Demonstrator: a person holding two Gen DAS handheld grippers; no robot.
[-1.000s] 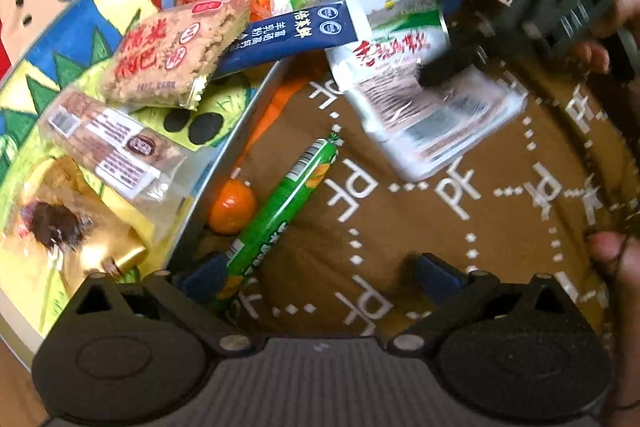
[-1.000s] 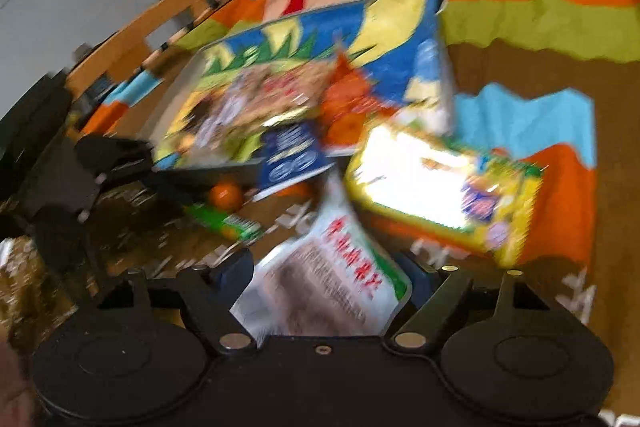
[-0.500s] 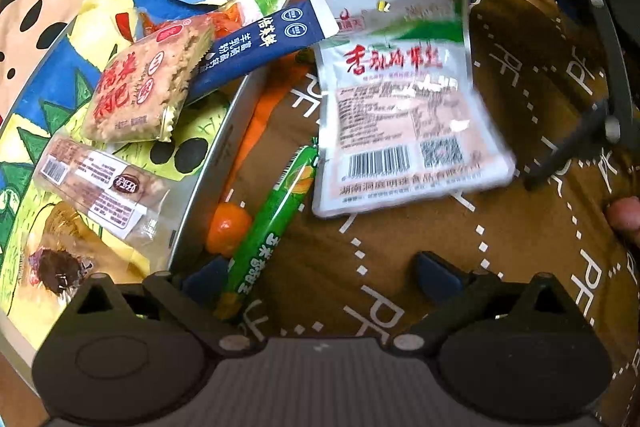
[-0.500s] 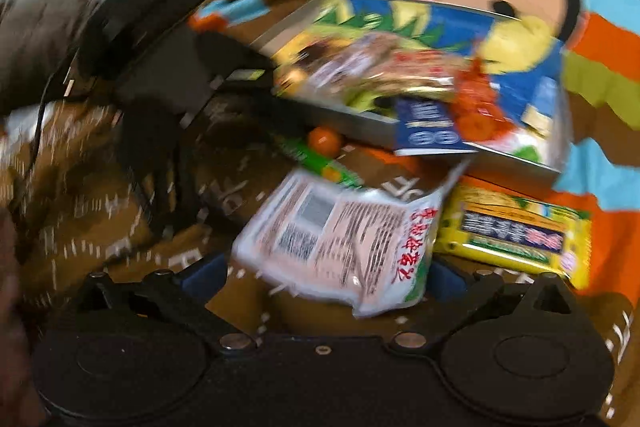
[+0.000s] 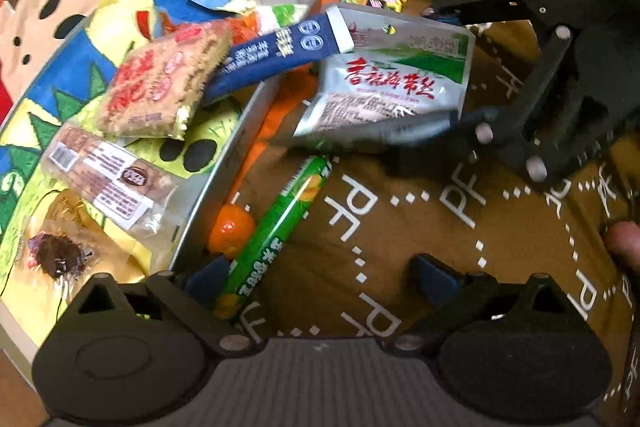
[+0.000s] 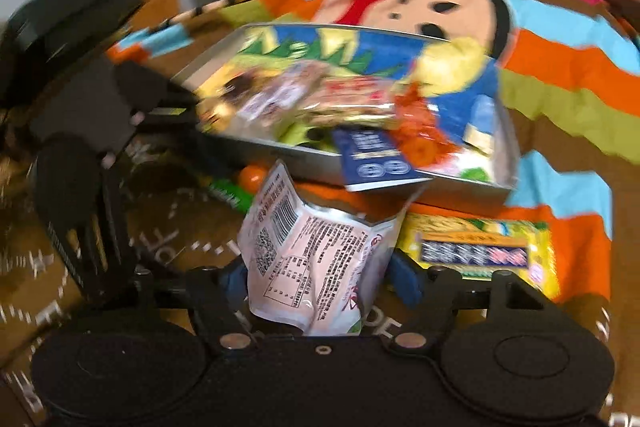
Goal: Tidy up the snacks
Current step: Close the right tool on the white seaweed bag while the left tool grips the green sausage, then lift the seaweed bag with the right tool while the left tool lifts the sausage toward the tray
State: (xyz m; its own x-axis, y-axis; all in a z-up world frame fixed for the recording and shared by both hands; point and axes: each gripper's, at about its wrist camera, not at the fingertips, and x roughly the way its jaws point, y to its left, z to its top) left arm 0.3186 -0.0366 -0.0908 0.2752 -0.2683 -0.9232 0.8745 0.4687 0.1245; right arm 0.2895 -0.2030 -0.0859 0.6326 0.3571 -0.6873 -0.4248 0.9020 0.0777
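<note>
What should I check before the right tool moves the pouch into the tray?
1. Right tool grip: ok. Its jaws have just been closing, and the pouch is crumpled between them.
2. Pouch over tray: not ok. It hangs outside the rim.
3. Entry path: not ok. A blue packet overhangs the rim beside the pouch.
4. Left tool clear: ok. It is open and empty above the green stick.
5. Grip firmness: cannot tell. The right view is blurred.
</note>
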